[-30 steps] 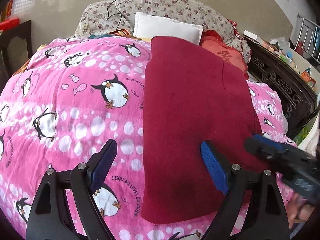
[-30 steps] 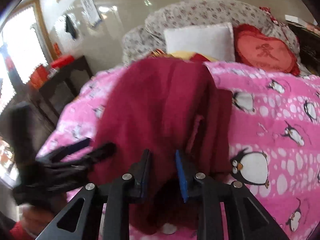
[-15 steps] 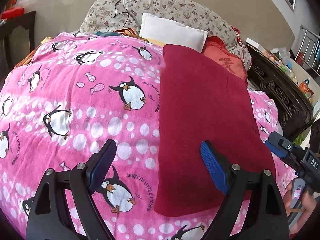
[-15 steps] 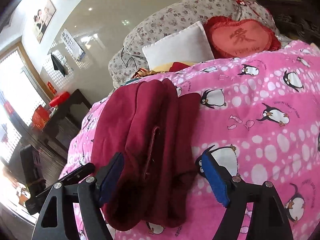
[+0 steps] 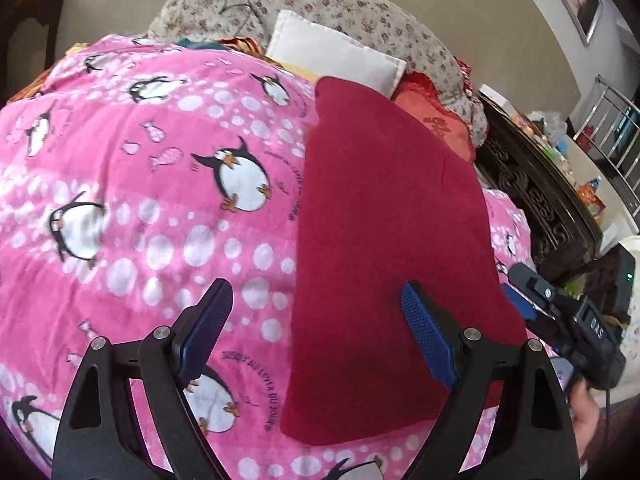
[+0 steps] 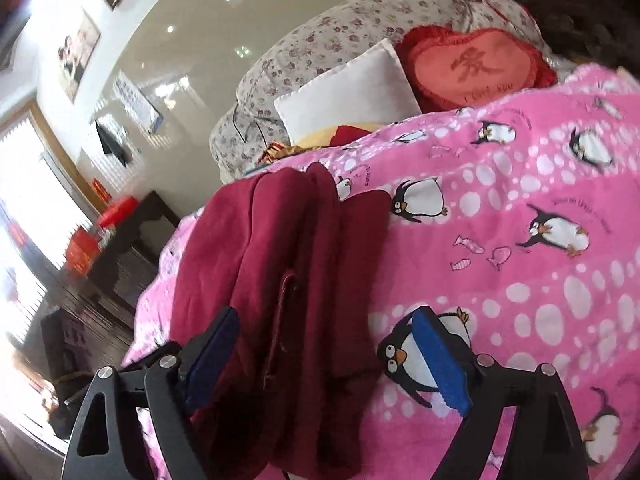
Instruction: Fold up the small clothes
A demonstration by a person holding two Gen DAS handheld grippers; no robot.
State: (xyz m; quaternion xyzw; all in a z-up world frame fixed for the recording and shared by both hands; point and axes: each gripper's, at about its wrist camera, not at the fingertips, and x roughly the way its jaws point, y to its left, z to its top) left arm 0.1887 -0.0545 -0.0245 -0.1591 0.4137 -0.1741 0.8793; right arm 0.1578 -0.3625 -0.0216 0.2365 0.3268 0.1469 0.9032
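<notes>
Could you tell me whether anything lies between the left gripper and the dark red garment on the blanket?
Nothing visible does: the left gripper is open above the dark red garment's near left edge.

"JUSQU'AU LEVER DU JOUR" on the penguin blanket (image 5: 160, 208); "DAS" on the right gripper (image 5: 520, 304).

- Garment (image 5: 384, 248): a dark red, soft knit piece, folded into a long, narrow rectangle.
- Pose: lying flat on the pink penguin-print blanket (image 5: 140, 208) of the bed, its long axis running from the near edge toward the pillows.
- Upper face, left wrist view: smooth and unwrinkled, with straight side edges.
- Side, right wrist view (image 6: 280, 280): stacked layers visible as lengthwise ridges, a seam or band running along them.
</notes>
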